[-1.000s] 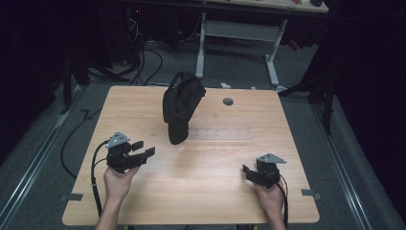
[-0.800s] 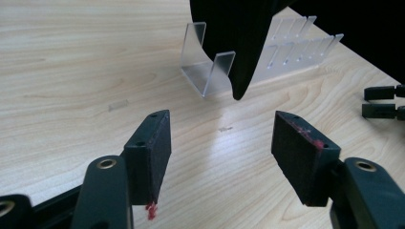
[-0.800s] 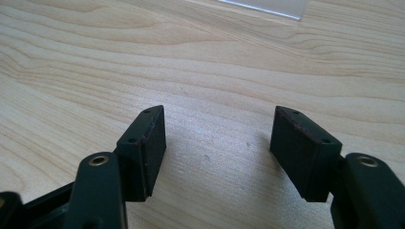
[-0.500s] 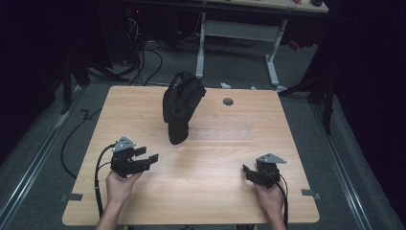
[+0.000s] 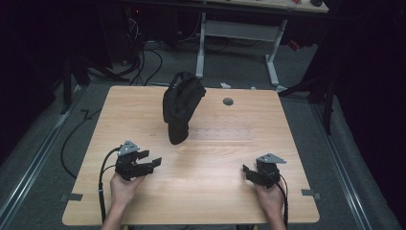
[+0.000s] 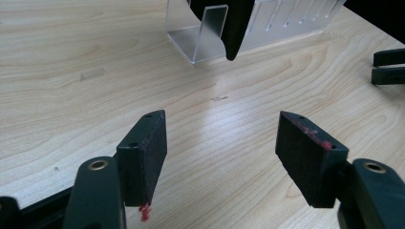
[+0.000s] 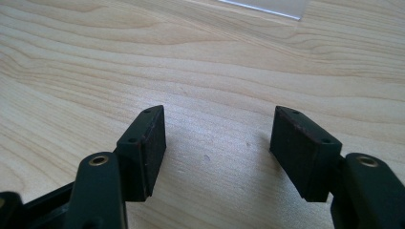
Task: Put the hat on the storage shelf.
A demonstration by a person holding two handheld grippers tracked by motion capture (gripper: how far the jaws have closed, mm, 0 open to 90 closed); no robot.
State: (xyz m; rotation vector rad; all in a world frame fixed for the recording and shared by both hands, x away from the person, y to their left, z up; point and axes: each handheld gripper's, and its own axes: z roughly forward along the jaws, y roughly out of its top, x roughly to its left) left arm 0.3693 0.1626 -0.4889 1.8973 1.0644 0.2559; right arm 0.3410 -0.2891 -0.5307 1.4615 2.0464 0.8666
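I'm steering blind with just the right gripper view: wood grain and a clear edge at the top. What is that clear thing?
Observer: It's the base of a clear stand, which the left gripper view shows closer. A black bag is propped upright on it.
Operator: Where on the table is it?
Observer: In the high view it's mid-width on the table, toward the far edge.
Operator: And the left gripper?
Observer: The left gripper is at the near left, aimed toward the bag. Its jaws have just been opening, with nothing between them.
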